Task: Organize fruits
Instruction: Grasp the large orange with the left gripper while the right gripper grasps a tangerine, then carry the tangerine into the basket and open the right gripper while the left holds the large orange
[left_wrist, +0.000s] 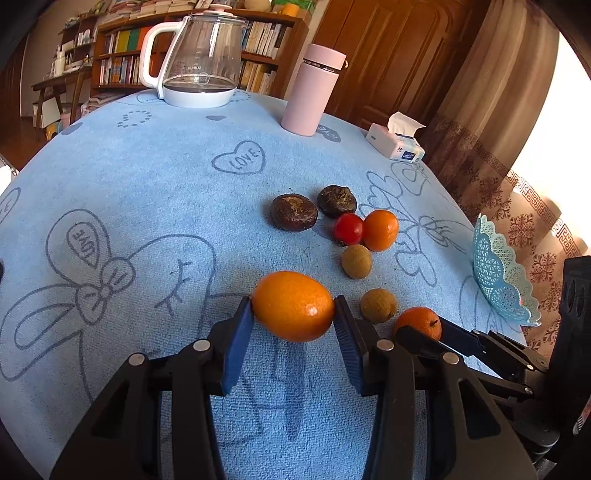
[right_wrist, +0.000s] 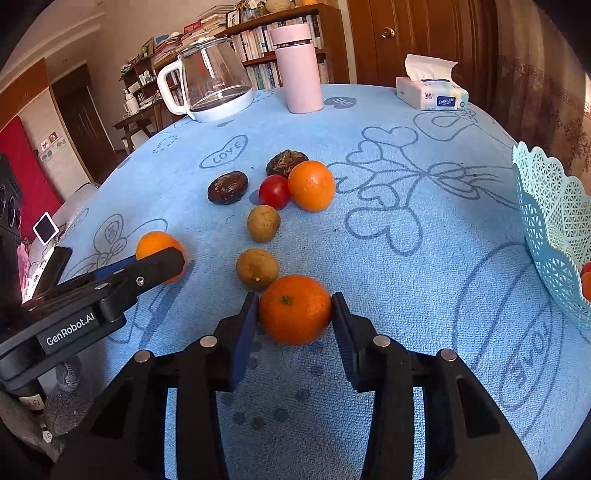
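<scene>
My left gripper is shut on an oval orange, with both blue pads pressed against its sides just above the blue cloth. My right gripper is shut on a round mandarin that rests on the cloth. The mandarin also shows at the right of the left wrist view. Loose fruit lies beyond: two brown-green fruits, a red tomato, another orange and two dark brown fruits. A light blue lattice basket stands at the right with some fruit inside.
A glass kettle, a pink bottle and a tissue box stand along the far side of the table. The cloth-covered table drops off at the left and right. A bookshelf and a wooden door lie behind.
</scene>
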